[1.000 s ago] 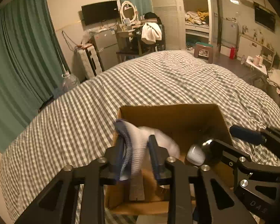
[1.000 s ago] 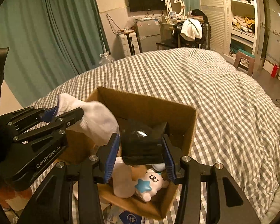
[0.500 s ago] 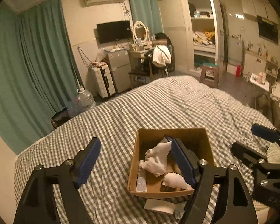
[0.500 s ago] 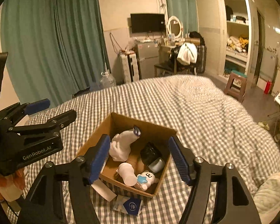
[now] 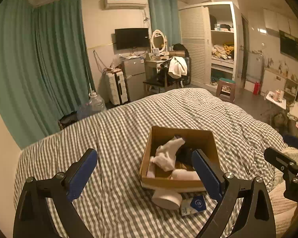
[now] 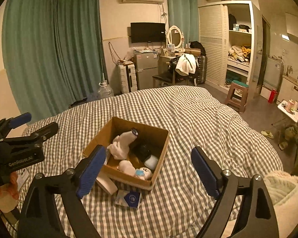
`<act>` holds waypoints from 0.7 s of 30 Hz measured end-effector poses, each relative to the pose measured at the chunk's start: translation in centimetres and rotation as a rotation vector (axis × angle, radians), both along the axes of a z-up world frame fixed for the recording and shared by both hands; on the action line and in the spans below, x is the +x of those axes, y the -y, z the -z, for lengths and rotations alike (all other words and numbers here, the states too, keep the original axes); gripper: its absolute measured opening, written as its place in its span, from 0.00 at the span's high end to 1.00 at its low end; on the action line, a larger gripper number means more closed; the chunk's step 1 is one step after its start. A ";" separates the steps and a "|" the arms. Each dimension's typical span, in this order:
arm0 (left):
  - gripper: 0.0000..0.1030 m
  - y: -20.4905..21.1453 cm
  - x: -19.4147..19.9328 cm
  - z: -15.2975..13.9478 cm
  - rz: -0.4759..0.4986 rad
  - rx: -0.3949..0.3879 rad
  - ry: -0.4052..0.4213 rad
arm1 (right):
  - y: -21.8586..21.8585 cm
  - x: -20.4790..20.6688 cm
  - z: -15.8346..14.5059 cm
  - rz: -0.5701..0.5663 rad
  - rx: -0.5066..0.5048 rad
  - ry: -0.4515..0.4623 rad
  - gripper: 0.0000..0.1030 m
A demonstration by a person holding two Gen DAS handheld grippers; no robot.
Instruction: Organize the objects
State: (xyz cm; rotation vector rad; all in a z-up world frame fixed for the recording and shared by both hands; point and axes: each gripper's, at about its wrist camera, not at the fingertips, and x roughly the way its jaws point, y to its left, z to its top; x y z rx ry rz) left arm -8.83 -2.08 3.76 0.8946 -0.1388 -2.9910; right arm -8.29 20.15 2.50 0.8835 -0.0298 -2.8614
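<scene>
Now both the left tool [image 5: 147, 170] and right tool [image 6: 149, 168] hang released, empty, above the cardboard box [image 6: 159, 154].

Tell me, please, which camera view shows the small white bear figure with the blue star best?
The right wrist view: the bear figure lies unobstructed in the cardboard box's near corner. In the left wrist view that corner sits behind the left gripper's right finger, so the figure is hidden.
</scene>
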 end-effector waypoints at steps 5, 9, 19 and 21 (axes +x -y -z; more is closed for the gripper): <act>0.04 -0.2 0.8 3.5 -0.013 -0.029 0.039 | -0.1 0.2 3.3 0.001 -0.019 0.053 0.14; 0.04 -1.1 0.7 7.9 -0.005 -0.067 0.070 | 0.1 -0.4 7.6 -0.001 -0.012 0.130 0.14; 0.04 -2.5 -1.4 16.4 0.033 -0.078 0.160 | 1.2 -2.3 18.5 -0.020 0.011 0.259 0.14; 0.04 -2.6 -1.8 17.5 0.044 -0.072 0.168 | 1.4 -2.7 20.1 -0.033 0.000 0.283 0.14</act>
